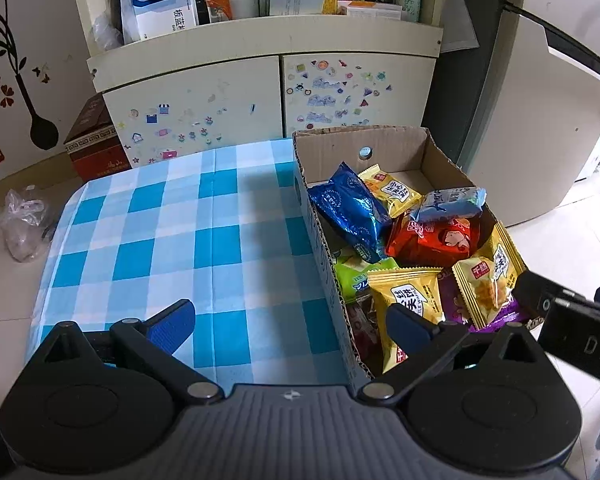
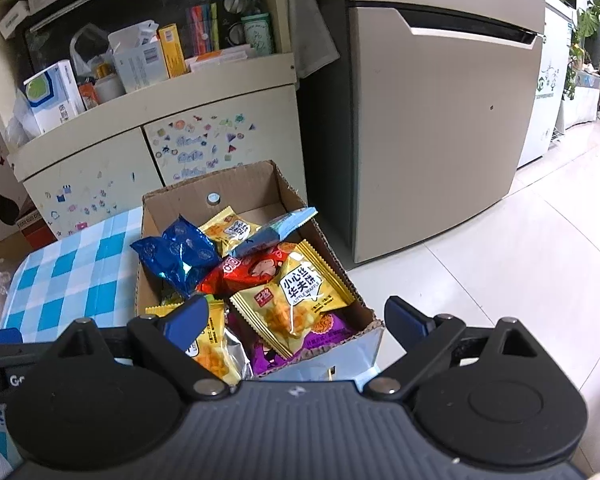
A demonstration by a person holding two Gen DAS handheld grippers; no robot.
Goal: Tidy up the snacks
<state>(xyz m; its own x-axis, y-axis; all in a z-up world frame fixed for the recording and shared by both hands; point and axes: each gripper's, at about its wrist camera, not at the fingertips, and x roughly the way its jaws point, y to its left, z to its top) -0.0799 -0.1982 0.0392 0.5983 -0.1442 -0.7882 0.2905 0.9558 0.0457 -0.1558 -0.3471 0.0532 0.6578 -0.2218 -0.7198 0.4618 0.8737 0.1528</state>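
Observation:
An open cardboard box (image 1: pixel 360 140) (image 2: pixel 240 184) stands at the right edge of the blue checked tablecloth (image 1: pixel 160 240). It holds several snack packets: a blue foil one (image 1: pixel 352 212) (image 2: pixel 180 256), a red one (image 1: pixel 432 236) (image 2: pixel 256 270), a light blue one (image 1: pixel 452 200) (image 2: pixel 276 232) and yellow waffle packets (image 1: pixel 488 280) (image 2: pixel 296 296). My left gripper (image 1: pixel 290 316) is open, its jaws straddling the box's left wall near the front corner. My right gripper (image 2: pixel 296 308) is open above the box's front end. A yellow packet lies under it, and neither pad touches the packet.
A cream cabinet (image 1: pixel 192 100) with stickers and a shelf full of boxes stands behind the table. A fridge (image 2: pixel 440 140) stands to the right on the tiled floor. A red carton (image 1: pixel 94 140) and a plastic bag (image 1: pixel 24 224) sit on the floor at left.

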